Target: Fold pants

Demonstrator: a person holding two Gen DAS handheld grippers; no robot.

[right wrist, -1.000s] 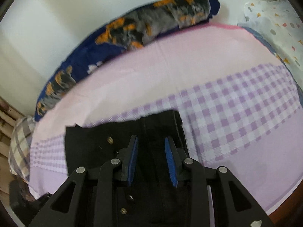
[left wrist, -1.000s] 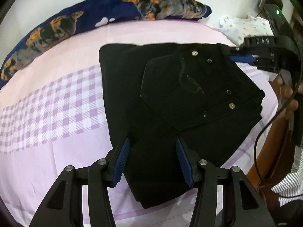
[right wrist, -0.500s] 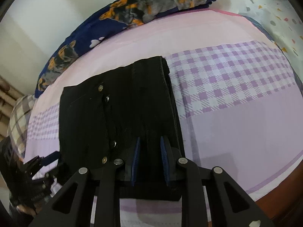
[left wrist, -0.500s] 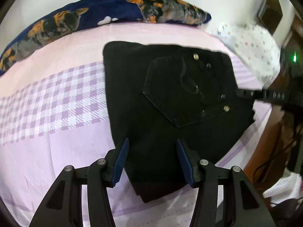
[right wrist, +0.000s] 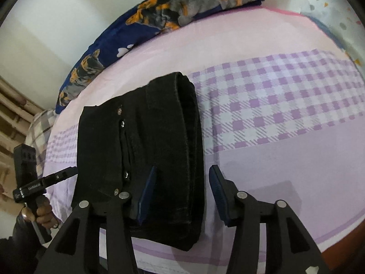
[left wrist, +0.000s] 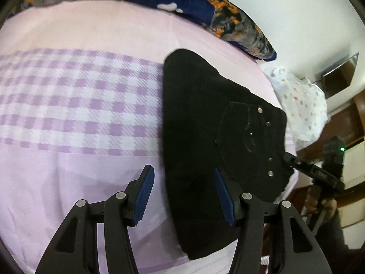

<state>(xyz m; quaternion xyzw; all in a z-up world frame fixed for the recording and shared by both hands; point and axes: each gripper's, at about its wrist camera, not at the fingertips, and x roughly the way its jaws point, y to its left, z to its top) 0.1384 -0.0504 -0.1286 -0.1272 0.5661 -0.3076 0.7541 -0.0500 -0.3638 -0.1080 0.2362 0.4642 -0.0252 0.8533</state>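
Pink bedding with a band of purple-and-white checks covers the bed (left wrist: 75, 45), and a white wall rises behind it. Along the far edge lies a long navy pillow (right wrist: 146, 25) printed with orange and grey animals; a white cloth with small coloured spots (left wrist: 301, 105) sits at one corner.

Folded into a thick black rectangle, the pants (right wrist: 141, 150) lie flat near the front edge of the bed, with the pocket and its 4 or so metal rivets facing up. In the right wrist view the folded layers stack along the edge next to the checked band.

Hovering over the near end of the pants, the left gripper (left wrist: 184, 196) has its blue pads spread apart; one pad is over bare sheet and the other over the black cloth, gripping nothing. At the opposite side, the right gripper (right wrist: 182, 194) has its jaws opening: its 2 pads straddle the stacked edge of the pants without pressing on it. A hand (right wrist: 42, 212) holds the handle of the left gripper at the bed's side.
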